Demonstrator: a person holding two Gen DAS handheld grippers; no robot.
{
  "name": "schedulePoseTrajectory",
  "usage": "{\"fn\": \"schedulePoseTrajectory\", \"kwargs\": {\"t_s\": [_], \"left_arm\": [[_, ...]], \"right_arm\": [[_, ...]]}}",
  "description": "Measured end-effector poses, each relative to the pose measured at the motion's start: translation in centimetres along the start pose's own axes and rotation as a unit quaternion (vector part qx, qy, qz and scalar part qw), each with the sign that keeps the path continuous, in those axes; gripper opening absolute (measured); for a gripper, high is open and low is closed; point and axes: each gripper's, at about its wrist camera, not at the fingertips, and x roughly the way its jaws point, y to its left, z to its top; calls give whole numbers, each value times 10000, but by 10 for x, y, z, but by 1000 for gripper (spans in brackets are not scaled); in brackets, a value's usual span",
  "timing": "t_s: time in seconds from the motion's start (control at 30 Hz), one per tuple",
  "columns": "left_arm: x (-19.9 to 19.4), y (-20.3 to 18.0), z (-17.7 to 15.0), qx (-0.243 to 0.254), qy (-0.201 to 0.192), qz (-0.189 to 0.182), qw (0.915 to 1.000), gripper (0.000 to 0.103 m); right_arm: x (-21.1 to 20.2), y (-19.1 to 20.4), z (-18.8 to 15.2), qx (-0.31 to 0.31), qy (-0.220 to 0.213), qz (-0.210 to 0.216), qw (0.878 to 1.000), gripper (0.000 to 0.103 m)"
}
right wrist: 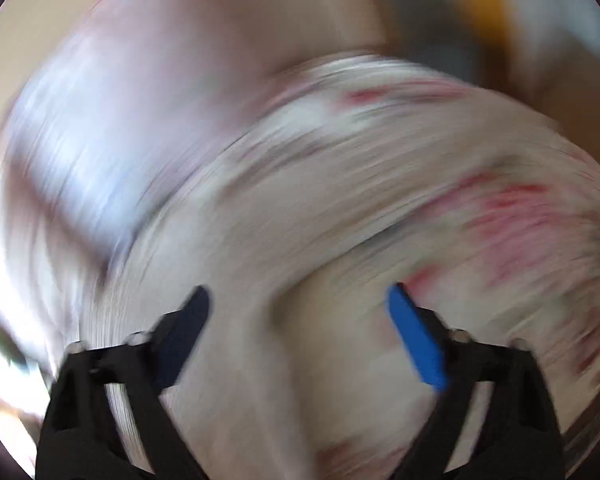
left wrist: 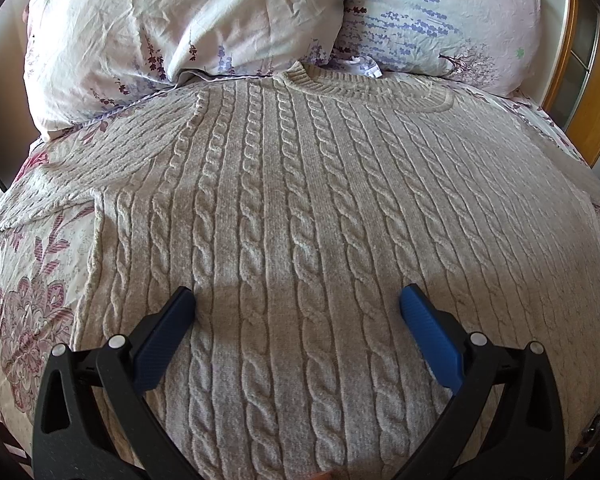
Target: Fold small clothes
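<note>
A beige cable-knit sweater [left wrist: 300, 200] lies spread flat on the bed, collar [left wrist: 340, 84] toward the pillows, one sleeve [left wrist: 52, 184] reaching out to the left. My left gripper [left wrist: 298, 300] is open and empty, hovering over the sweater's lower middle. My right gripper [right wrist: 298, 300] is open with nothing between its blue fingers [right wrist: 414, 336]. The right wrist view is heavily motion-blurred; a pale cloth shape lies under the fingers, and I cannot tell whether it is the sweater.
The bed has a floral sheet [left wrist: 28, 300] showing left of the sweater. Two floral pillows [left wrist: 180, 20] lie against the headboard behind the collar. A wooden frame with glass [left wrist: 584, 64] stands at the far right.
</note>
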Motion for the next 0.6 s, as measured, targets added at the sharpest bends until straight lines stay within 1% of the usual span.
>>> {"fn": "schedulePoseTrajectory", "kwargs": {"t_s": [0.03,0.07,0.1,0.13,0.17,0.23,0.27,0.3,0.33,0.37,0.4,0.43,0.47,0.5,0.53,0.57,0.6], "left_arm": [[0,1,1,-8,0,7,10000,101],[1,1,1,-17,-2,13,10000,101],[0,1,0,-26,-2,15,10000,101],[0,1,0,-37,-3,17,10000,101],[0,2,0,-48,-5,24,10000,101],[-1,0,0,-80,-9,46,10000,101],[0,0,0,-86,-6,47,10000,101],[0,0,0,-86,-2,42,10000,101],[0,2,1,-80,13,5,10000,101],[-1,4,2,-79,40,-55,9999,101],[-2,7,3,-102,63,-153,9998,101],[-4,13,5,-180,78,-280,9994,100],[-8,23,9,-373,60,-440,9983,98],[-13,35,12,-581,8,-525,9969,96],[-18,50,16,-812,-85,-567,9950,95],[-27,74,22,-1145,-265,-531,9917,95],[-33,94,26,-1402,-407,-460,9882,95]], "right_arm": [[0,-21,17,375,-94,-100,9992,72],[0,-58,45,969,-275,-297,9945,67],[-1,-84,64,1342,-398,-420,9893,67],[-1,-97,73,1511,-445,-499,9863,67],[1,-120,86,1851,-463,-536,9802,66],[10,-148,96,2401,-403,-359,9692,59],[12,-153,98,2505,-433,-251,9668,55],[14,-155,100,2547,-487,-201,9656,49],[16,-156,102,2529,-523,-189,9659,46],[19,-156,103,2472,-564,-237,9670,35],[22,-157,105,2450,-568,-303,9674,18],[24,-159,107,2458,-540,-390,9670,10],[25,-156,108,2436,-510,-470,9674,8],[20,-146,111,2238,-632,-560,9710,8],[14,-135,117,1981,-775,-573,9754,8],[4,-105,121,1405,-998,-499,9838,7],[-2,-75,124,902,-1118,-340,9891,7]]}}
